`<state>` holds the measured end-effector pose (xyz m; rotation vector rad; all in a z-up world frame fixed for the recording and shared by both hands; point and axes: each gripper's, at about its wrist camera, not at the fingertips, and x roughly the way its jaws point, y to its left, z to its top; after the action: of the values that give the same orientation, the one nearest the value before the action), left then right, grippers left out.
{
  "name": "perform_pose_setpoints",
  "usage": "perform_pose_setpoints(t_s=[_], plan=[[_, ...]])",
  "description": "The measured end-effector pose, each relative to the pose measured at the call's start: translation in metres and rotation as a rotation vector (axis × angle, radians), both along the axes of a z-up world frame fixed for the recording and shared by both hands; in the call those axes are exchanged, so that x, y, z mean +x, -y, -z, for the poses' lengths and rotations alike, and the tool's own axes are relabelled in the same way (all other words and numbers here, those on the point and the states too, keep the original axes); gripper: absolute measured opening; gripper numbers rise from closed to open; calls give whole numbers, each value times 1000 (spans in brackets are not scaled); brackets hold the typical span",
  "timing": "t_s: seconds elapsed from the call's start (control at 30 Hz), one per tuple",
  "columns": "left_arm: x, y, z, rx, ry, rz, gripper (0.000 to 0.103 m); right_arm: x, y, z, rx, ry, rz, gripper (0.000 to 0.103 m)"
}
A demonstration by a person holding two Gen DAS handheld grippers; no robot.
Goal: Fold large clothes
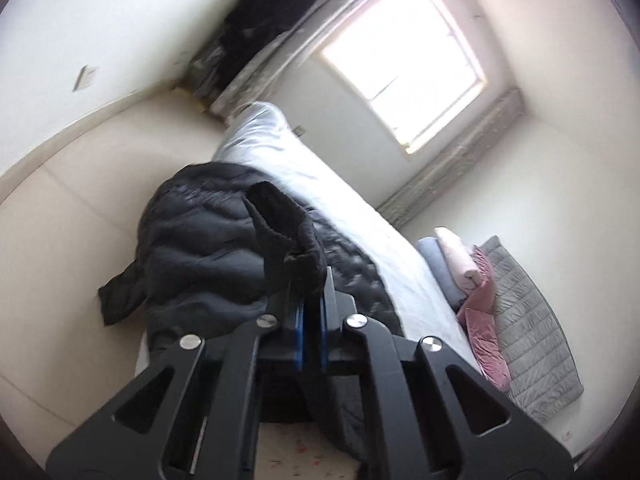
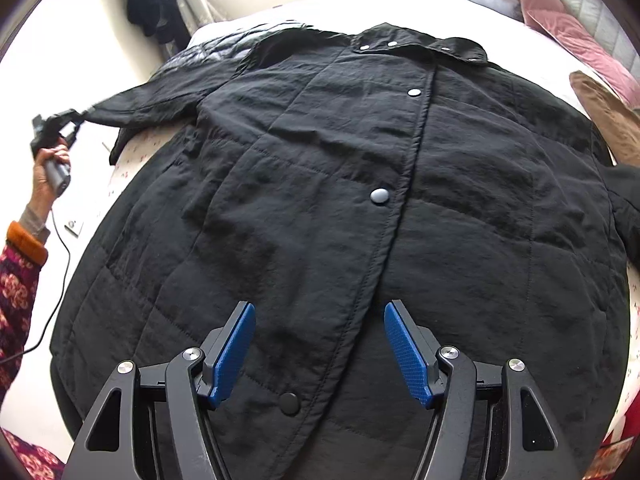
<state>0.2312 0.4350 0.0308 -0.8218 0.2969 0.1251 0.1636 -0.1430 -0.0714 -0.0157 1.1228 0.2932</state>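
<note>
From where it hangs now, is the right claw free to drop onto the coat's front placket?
Probably yes. The right claw hangs open directly over the black coat, its pads astride the placket, with nothing between them and the cloth. The left claw is off at the sleeve cuff, out of the way.

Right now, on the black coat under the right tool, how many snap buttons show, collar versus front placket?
Collar snaps: 4
Front placket snaps: 3
Total on the black coat: 7
</note>
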Motion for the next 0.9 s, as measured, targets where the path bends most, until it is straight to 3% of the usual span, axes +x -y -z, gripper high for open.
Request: perform_pose_setpoints(t_s=[0.17, 0.3, 0.4, 0.57, 0.63, 0.67, 0.73, 0.8, 0.9], plan=[[8, 79, -91, 121, 187, 199, 6, 1, 8, -6, 33, 19, 15, 68], [25, 152, -136, 166, 258, 365, 6, 4, 15, -12, 42, 37, 30, 68], [39, 212, -152, 189, 274, 476, 6, 7, 25, -18, 62, 55, 57, 68], [59, 319, -145, 247, 234, 683, 6, 14, 51, -27, 106, 74, 123, 68], [67, 360, -132, 292, 183, 832, 9, 16, 63, -29, 121, 82, 151, 68], [72, 386, -121, 317, 134, 989, 19, 18, 68, -29, 128, 85, 164, 68], [66, 413, -105, 376, 87, 1119, 29, 20, 81, -29, 143, 89, 191, 68], [54, 417, -96, 468, 116, 1135, 41, 21, 94, -26, 162, 87, 217, 68], [56, 392, -86, 529, 103, 1076, 44, 27, 114, -20, 193, 66, 256, 68]])
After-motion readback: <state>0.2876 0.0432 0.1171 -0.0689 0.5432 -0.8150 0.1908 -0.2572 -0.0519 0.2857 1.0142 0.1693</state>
